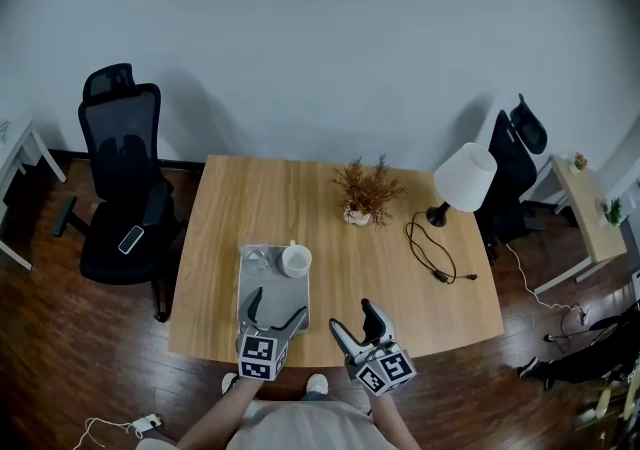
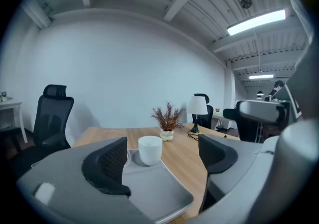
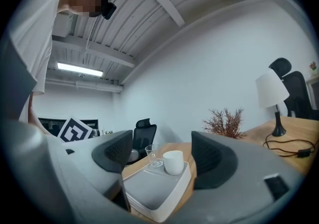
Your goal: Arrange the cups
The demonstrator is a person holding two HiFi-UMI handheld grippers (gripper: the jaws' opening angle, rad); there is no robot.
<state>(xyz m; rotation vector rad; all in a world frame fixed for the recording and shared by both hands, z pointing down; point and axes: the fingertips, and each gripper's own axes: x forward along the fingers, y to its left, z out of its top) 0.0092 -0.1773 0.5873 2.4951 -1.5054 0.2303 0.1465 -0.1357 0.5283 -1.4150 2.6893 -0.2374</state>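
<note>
A white cup (image 1: 296, 260) and a clear glass cup (image 1: 257, 258) stand side by side at the far end of a grey tray (image 1: 275, 300) on the wooden table, near its front edge. My left gripper (image 1: 277, 309) hovers over the tray's near end, open and empty. In the left gripper view the white cup (image 2: 150, 150) stands on the tray (image 2: 154, 195) ahead of the left gripper (image 2: 162, 154). My right gripper (image 1: 353, 319) is open and empty, just right of the tray. In the right gripper view the right gripper (image 3: 162, 154) frames the white cup (image 3: 173, 162), the glass cup (image 3: 153, 156) and the tray (image 3: 157, 193).
A dried plant in a small vase (image 1: 362, 200) stands mid-table. A white lamp (image 1: 462, 181) with a black cable (image 1: 432, 250) is at the table's right. A black office chair (image 1: 125, 188) with a phone (image 1: 131, 239) on it stands to the left, another chair (image 1: 515, 168) to the right.
</note>
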